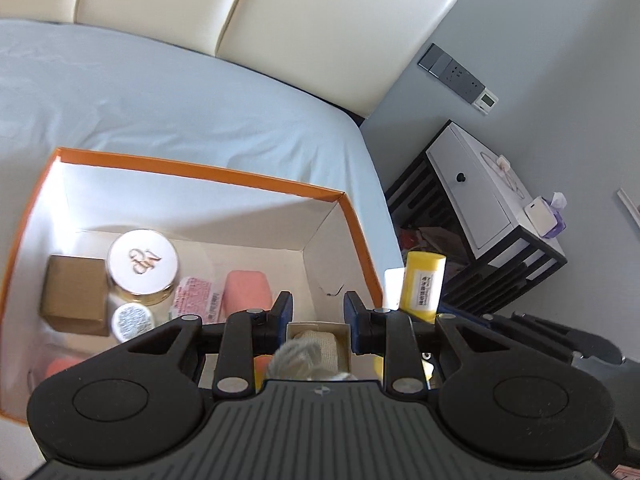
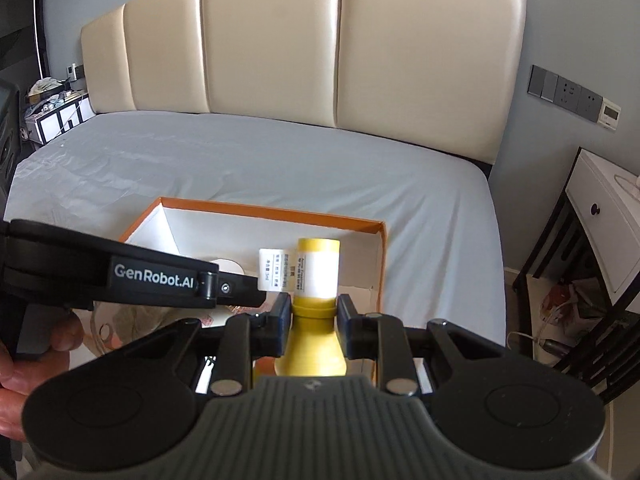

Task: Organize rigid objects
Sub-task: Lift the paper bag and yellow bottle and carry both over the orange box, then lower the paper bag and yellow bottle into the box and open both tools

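An orange box (image 1: 200,170) with a white inside lies on the bed. In it are a brown carton (image 1: 74,292), a white gold-rimmed jar (image 1: 142,264), a smaller jar (image 1: 132,318), a pink block (image 1: 246,292) and a red-printed packet (image 1: 194,296). My left gripper (image 1: 319,306) hangs over the box's right half, shut on a small open cardboard box (image 1: 316,334) holding a beige roll and grey string. My right gripper (image 2: 314,306) is shut on the neck of a yellow bottle (image 2: 318,270) with a white label, held upright above the box's (image 2: 272,212) right end. The same bottle (image 1: 422,280) shows in the left wrist view.
The bed (image 2: 240,160) has a pale blue sheet and a cream padded headboard (image 2: 280,52). A white nightstand (image 2: 600,216) in a black frame stands to the right, with clutter under it. Wall sockets (image 2: 568,94) are above it. A hand (image 2: 24,356) holds the left gripper's handle.
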`<action>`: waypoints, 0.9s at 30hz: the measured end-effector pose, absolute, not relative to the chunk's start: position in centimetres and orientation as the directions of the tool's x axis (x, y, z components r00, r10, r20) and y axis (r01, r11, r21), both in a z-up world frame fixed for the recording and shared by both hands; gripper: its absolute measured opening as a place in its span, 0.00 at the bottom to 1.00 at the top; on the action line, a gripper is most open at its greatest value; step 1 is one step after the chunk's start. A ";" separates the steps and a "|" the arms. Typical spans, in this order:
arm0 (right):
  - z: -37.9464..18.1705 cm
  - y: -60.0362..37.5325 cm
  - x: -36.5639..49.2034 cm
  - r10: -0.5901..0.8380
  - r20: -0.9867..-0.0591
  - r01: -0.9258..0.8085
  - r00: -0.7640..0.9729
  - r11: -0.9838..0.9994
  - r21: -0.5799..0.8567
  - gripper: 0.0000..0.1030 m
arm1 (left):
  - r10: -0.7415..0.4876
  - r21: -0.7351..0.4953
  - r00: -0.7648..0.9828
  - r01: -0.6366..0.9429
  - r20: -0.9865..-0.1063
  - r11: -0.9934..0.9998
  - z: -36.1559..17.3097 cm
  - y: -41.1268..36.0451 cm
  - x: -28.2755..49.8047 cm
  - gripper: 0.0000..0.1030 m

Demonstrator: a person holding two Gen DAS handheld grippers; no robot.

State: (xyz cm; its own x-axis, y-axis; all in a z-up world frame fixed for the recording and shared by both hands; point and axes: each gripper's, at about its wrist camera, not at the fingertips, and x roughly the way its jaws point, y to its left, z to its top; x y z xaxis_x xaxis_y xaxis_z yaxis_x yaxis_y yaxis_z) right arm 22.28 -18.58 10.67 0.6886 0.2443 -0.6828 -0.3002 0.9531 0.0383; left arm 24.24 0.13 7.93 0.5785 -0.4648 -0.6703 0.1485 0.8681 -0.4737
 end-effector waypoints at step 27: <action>7.3 -21.4 27.0 0.315 -0.677 -0.267 0.665 0.947 0.179 0.23 | -0.470 -0.549 0.496 -0.017 -0.730 0.835 1.9 0.1 28.6 0.00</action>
